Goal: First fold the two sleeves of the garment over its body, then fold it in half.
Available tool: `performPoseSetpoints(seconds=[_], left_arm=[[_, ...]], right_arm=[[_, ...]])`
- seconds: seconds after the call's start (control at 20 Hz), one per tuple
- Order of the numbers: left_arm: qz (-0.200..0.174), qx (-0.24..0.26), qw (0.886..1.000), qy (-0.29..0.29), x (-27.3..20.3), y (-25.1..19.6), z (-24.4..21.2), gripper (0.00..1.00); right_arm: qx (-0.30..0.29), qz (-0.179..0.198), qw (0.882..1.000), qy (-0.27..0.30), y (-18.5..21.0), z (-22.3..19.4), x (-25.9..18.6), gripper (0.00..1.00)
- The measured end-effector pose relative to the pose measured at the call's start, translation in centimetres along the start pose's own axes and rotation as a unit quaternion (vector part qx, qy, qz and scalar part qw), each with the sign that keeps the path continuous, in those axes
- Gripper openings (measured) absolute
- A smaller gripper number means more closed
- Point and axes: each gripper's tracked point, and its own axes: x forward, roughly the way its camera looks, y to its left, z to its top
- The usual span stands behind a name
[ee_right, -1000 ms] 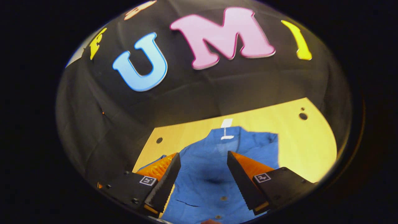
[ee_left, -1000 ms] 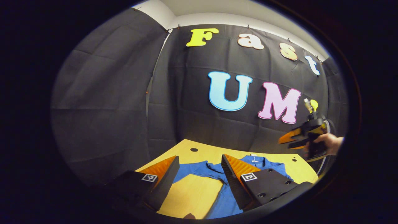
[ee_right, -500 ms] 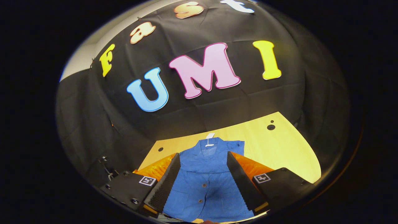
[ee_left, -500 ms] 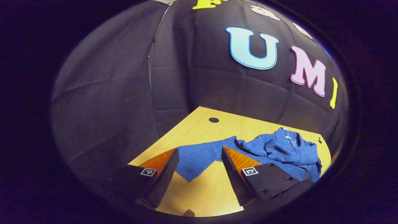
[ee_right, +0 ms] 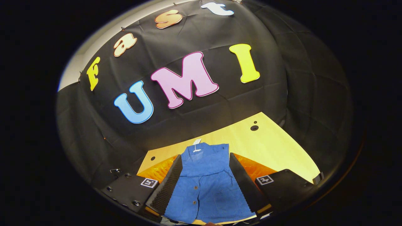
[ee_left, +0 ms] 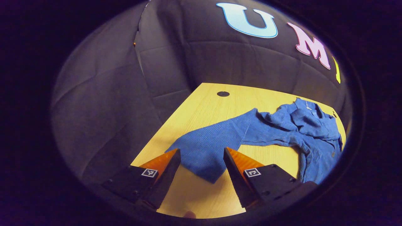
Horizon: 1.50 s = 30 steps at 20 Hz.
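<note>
Shirt, blue and buttoned, lay on the tabletop, its body bunched and one sleeve stretched out flat toward me. In my judgement neither sleeve was folded over the body yet. I thought the risk was that a pinch at the sleeve end might catch only the top layer, or that dragging the cloth would rumple the wrinkled body further and spoil the fold. My left tool hung wide open above the sleeve end, which lay between its fingers; I could not tell whether they touched the cloth. In the right gripper view, my right tool was also wide open over the shirt's buttoned front, holding nothing, with the collar farther off.
</note>
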Motion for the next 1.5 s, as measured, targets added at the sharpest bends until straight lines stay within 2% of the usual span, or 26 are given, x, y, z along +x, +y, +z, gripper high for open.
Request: performPoseSetpoints(seconds=[0.2,0.35,0.6,0.95,1.2,1.4,1.5], left_arm=[[-0.007,0.048,0.999,0.003,1.4,-0.5,0.9,0.83],[-0.013,0.084,0.996,0.034,3.1,-1.2,0.3,0.83],[-0.017,0.087,0.996,0.032,3.8,-1.1,0.6,0.83],[-0.049,0.074,0.996,0.026,3.9,-1.7,0.3,0.82],[-0.084,0.089,0.992,0.036,3.8,-3.2,0.2,0.42],[-0.059,0.113,0.990,0.059,3.5,-3.0,0.3,0.04],[-0.050,0.121,0.989,0.074,3.2,-3.1,0.5,0.04]], right_arm=[[0.005,0.013,1.000,0.012,1.4,-0.2,1.2,0.98],[0.005,0.017,1.000,0.020,2.1,-0.5,2.1,0.98],[0.006,0.021,0.999,0.027,2.6,-0.7,2.5,0.98],[0.017,0.023,0.999,0.029,2.9,-0.5,2.8,0.98],[0.025,0.025,0.999,0.033,2.8,-0.6,2.8,0.98],[0.024,0.023,0.999,0.034,2.5,-0.8,2.5,0.98],[0.027,0.023,0.999,0.034,2.2,-0.7,2.3,0.98]])
